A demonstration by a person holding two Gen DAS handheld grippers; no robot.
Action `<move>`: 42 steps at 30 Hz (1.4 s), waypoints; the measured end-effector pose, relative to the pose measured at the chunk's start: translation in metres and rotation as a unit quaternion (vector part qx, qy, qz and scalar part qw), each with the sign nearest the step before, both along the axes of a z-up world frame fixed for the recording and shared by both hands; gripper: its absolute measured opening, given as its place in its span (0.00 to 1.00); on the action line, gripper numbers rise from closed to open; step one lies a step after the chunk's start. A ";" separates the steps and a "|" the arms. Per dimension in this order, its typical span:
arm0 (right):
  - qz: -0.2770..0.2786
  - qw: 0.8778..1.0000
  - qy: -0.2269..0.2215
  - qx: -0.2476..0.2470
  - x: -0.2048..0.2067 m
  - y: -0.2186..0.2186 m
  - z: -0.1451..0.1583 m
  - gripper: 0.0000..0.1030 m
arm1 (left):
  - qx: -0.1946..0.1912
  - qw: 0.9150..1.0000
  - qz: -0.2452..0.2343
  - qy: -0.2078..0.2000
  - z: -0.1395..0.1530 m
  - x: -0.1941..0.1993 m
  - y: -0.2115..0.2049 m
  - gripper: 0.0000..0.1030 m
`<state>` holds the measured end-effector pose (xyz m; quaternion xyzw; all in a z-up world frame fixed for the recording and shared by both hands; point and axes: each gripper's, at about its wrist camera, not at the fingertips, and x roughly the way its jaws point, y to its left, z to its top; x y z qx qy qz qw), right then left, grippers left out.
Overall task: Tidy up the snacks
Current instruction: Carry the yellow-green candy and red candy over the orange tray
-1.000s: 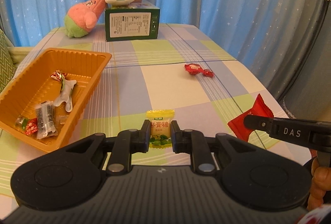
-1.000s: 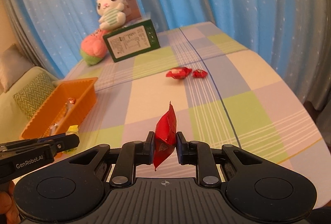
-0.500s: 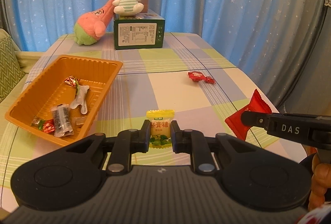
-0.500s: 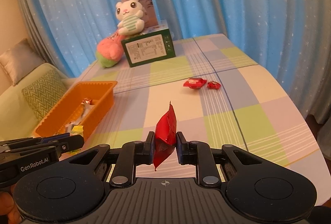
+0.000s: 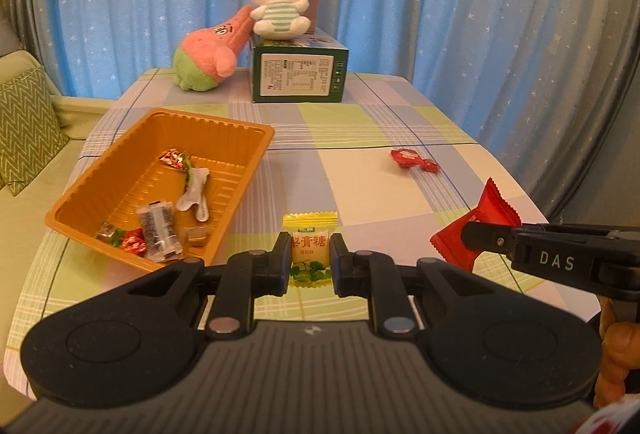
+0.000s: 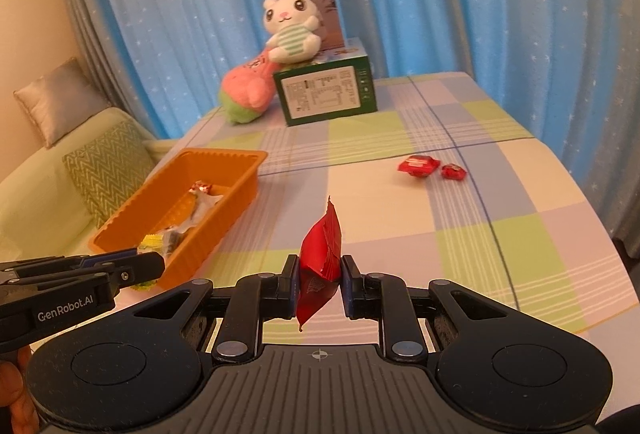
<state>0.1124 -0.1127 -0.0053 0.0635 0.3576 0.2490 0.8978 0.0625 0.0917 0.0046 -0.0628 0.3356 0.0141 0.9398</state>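
Snacks held above a checked table (image 5: 352, 137): left wrist view, the left gripper (image 5: 310, 258) pinches a yellow candy (image 5: 310, 250) beside the orange tray (image 5: 240, 189); right wrist view, the right gripper (image 6: 320, 284) clamps a red packet (image 6: 321, 258), two red candies (image 6: 430, 167) lying beyond

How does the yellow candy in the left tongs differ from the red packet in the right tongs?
Colour: the yellow candy has green leaves and printed characters; the red packet is plain red.
Pose: in its own wrist view the yellow candy faces the camera flat, while the red packet stands edge-on, pointing up.
Shape: the yellow candy is a small rectangle; the red packet looks longer, with a pointed tip.
Shared: each is clamped in closed tongs, left tongs, right tongs, above the table.
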 end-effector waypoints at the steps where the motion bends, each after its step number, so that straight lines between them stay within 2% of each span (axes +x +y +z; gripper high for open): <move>1: 0.003 1.000 0.000 -0.001 0.000 0.003 0.000 0.20 | 0.000 1.000 0.003 0.000 0.000 -0.001 0.003 0.17; 24: 0.087 0.996 -0.008 -0.006 0.004 0.080 0.004 0.21 | 0.000 0.998 0.066 0.002 0.001 -0.010 0.068 0.17; 42: 0.151 0.988 -0.012 -0.006 0.035 0.151 0.006 0.21 | 0.008 0.996 0.093 0.012 -0.007 0.020 0.119 0.17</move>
